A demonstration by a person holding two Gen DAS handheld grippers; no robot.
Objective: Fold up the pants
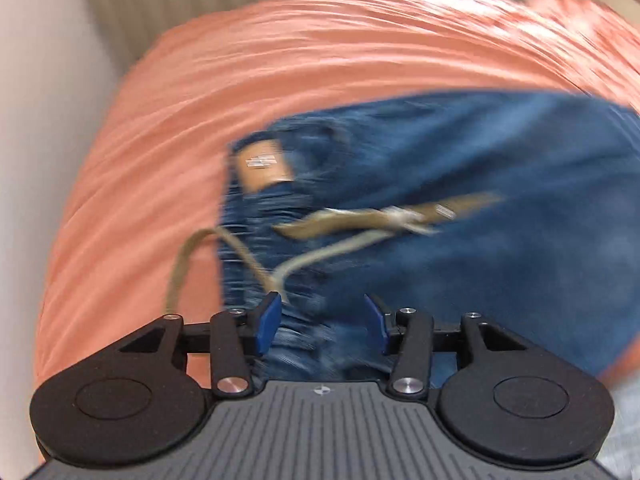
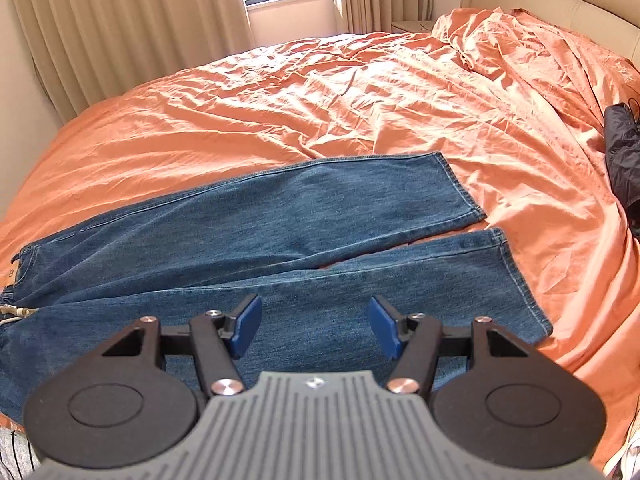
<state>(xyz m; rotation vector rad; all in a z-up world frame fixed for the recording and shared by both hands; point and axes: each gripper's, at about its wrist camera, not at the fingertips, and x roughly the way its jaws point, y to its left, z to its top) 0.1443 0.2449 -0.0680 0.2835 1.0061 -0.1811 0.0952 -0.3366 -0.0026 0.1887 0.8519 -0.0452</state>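
Observation:
Blue jeans (image 2: 280,216) lie spread flat on an orange bed sheet (image 2: 360,100), both legs pointing right, hems apart. My right gripper (image 2: 314,328) is open and empty, just above the near leg. In the blurred left wrist view the jeans' waist (image 1: 400,184) shows a tan leather patch (image 1: 262,166), a tan belt (image 1: 384,218) and a loose cord (image 1: 224,256). My left gripper (image 1: 322,324) is open and empty over the waistband edge.
A black garment (image 2: 622,156) lies at the bed's right edge. Beige curtains (image 2: 120,28) and a window stand behind the bed. A cream headboard (image 2: 560,4) is at the far right. A bunched sheet fold (image 2: 500,40) rises near it.

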